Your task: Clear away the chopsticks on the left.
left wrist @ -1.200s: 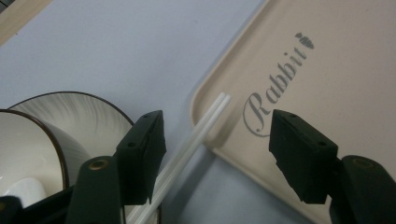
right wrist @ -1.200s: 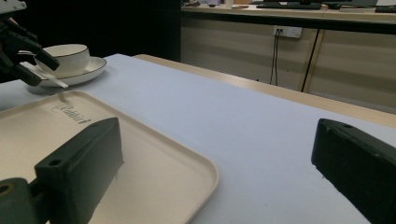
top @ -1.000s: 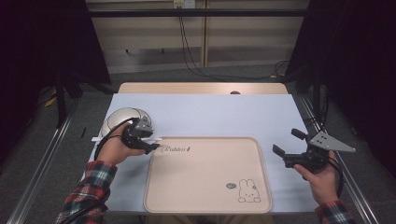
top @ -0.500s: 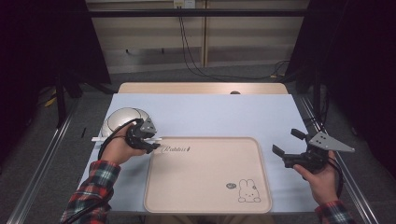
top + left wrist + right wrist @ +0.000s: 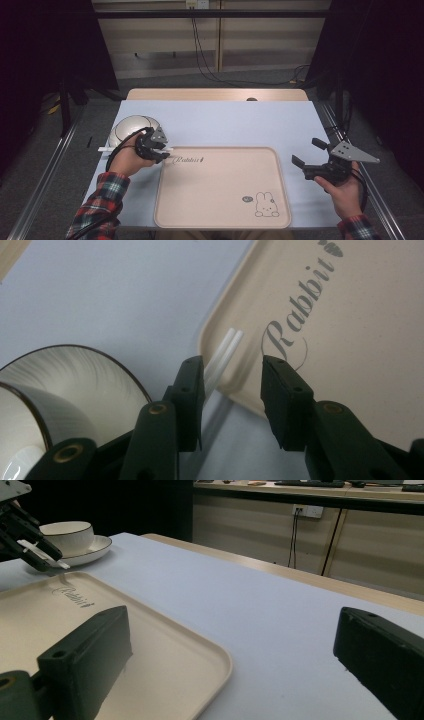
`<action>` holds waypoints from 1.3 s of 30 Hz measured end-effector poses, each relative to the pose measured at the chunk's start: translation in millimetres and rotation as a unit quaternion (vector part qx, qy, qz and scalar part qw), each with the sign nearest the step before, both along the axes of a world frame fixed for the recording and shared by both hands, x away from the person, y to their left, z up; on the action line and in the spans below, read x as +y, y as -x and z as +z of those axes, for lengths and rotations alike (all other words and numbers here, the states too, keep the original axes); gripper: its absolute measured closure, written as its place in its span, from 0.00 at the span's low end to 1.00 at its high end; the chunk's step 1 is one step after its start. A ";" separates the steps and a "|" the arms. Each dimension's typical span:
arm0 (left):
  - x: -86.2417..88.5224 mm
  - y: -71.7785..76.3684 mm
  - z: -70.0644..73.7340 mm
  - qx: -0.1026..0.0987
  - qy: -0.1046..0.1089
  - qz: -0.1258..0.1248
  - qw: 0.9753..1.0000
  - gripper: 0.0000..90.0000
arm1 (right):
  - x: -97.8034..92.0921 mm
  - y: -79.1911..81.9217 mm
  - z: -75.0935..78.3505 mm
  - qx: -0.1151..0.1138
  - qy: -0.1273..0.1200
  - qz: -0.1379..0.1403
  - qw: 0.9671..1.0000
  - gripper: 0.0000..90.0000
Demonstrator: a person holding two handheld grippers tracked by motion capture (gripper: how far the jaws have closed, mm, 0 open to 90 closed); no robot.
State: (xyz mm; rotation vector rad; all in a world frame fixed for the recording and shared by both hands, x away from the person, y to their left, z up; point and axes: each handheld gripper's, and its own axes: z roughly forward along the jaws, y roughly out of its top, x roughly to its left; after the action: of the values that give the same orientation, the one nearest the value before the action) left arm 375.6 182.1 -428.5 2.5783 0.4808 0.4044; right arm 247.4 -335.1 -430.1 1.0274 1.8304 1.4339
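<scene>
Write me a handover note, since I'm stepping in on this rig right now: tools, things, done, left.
Left tool: jaws apart around a pair of white chopsticks, one jaw touching them; firm grip unclear.
Right tool: open, empty, beside the tray's right edge.
Chopstick tips lie over the corner of the beige tray, near the "Rabbit" lettering.
Bowl on its plate stands left of the tray.
Nothing rests fully on the tray yet; probably chopsticks first, then the bowl.

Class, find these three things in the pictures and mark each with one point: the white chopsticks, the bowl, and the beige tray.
white chopsticks (image 5: 226,349), left gripper view, on the tips over the tray's corner.
bowl (image 5: 67,534), right gripper view, on its outer wall.
beige tray (image 5: 220,192), high view, on its bare middle.
</scene>
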 end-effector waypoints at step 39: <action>0.0 0.1 1.2 0.055 0.063 0.081 0.993 0.97 | 0.7 -0.1 -2.1 0.003 0.014 0.005 1.000 0.02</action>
State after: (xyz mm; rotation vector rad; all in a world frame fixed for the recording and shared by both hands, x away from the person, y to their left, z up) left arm 375.5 182.0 -427.3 2.4572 0.7359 0.2775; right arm 247.5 -334.4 -432.2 1.0116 1.8579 1.4087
